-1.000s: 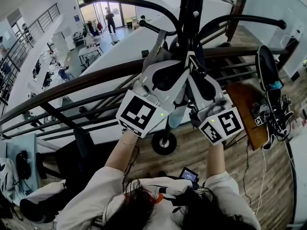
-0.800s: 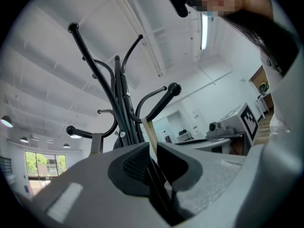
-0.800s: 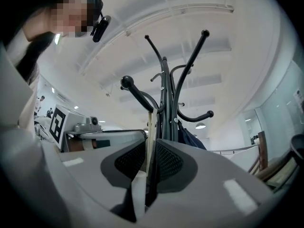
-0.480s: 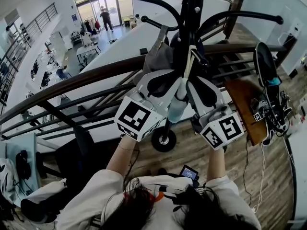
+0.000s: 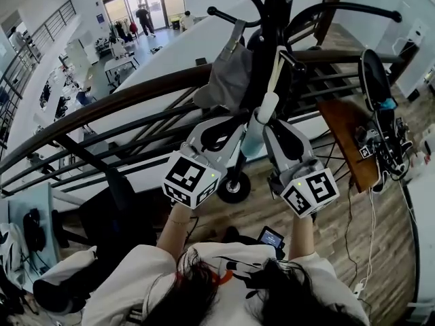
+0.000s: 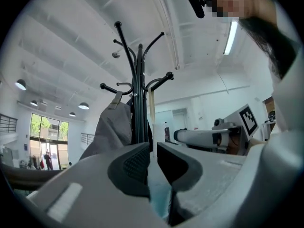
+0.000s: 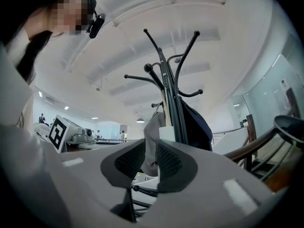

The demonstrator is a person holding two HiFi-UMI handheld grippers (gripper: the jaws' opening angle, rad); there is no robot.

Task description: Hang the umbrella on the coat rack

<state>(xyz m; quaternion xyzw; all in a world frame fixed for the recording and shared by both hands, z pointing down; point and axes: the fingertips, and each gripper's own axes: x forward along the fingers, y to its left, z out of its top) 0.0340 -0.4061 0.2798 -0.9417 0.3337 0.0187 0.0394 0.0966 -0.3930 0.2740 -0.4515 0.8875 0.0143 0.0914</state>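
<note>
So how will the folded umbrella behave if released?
Likely swings: the umbrella seems hung on the coat rack by a thin, floppy strap. Folded short, it is probably light and fairly stiff; the left gripper pinches its body.

Folded pale-blue umbrella (image 5: 253,140), upright against coat rack (image 5: 277,19)

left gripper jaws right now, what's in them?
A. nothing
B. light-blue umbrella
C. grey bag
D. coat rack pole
B: in the left gripper view, the left gripper has its jaws closed on the light-blue umbrella. The grey bag hangs beyond the jaws on the coat rack.
</note>
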